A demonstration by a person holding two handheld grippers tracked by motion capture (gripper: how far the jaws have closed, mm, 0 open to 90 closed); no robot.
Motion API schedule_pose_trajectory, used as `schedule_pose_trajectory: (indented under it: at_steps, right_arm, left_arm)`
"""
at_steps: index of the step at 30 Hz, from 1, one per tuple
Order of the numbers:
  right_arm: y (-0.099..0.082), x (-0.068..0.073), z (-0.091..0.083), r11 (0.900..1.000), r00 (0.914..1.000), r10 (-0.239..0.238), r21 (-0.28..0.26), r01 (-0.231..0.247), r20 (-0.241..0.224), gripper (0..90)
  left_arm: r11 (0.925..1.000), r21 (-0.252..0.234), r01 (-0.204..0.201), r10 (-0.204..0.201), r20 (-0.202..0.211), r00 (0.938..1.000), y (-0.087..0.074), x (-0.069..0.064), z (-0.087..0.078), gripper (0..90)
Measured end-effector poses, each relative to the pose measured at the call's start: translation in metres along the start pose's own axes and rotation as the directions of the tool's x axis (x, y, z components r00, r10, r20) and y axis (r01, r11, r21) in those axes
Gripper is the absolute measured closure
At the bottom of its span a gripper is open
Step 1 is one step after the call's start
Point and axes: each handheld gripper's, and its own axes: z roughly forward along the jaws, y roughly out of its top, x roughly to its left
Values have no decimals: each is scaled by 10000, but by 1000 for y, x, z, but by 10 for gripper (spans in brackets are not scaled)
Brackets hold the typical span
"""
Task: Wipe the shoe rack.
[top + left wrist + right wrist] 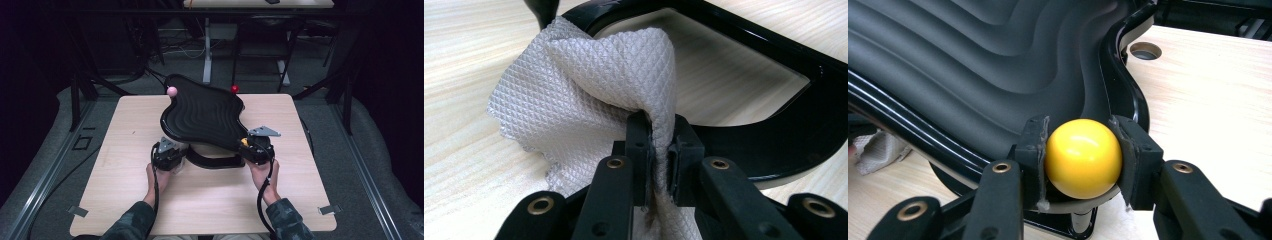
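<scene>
**Cloth pinched at left, yellow knob gripped at right**

Here we hold a gripper in each hand at the near edge of a wooden table [125, 200]. Starting at the left, our left gripper [167, 152] rests low on the tabletop, just beside the near left corner of the black wavy tray [202, 112]. In the left gripper view its jaws are pressed together on a fold of white quilted cloth [589, 85], which bunches up above the pads and spreads out to the left over the wood. Behind the cloth we see the glossy black curved base [774, 135] that sits under the tray.

Moving across, the tray stands raised on that base in the middle of the table, its ribbed surface tilted. A pink ball knob [171, 91] marks its far left corner and a red ball knob [234, 89] its far right corner.

At the right, our right gripper [255, 146] sits at the tray's near right corner. In the right gripper view its two pads clamp either side of a yellow ball knob [1083, 157], which sits at the tray's rim.
</scene>
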Motion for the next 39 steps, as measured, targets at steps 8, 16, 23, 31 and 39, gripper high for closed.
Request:
schedule_pose_trajectory:
  at_steps: [8,16,23,31,39]
  right_arm:
    - [-1,7,-1,10000,9999,18,-54,-19,-115,598]
    - [5,-3,-6,9946,9867,-1026,-312,994,-1258,468]
    - [3,-15,-5,9875,9706,-1538,-622,1447,-1851,600]
    - [3,1,-3,9982,9929,-486,-404,445,-1083,602]
    - [3,19,1,9987,9994,1,-518,-20,-353,602]
  left_arm:
    - [9998,111,-181,180,69,9998,0,-8,3,818]
    - [9998,161,-127,124,201,9997,-1,-10,2,818]
    - [9999,146,-55,51,251,9997,-2,-11,1,818]
    - [9996,290,-72,64,264,9996,-2,-14,2,817]
    - [9993,364,15,-28,360,9993,-1,-16,3,817]
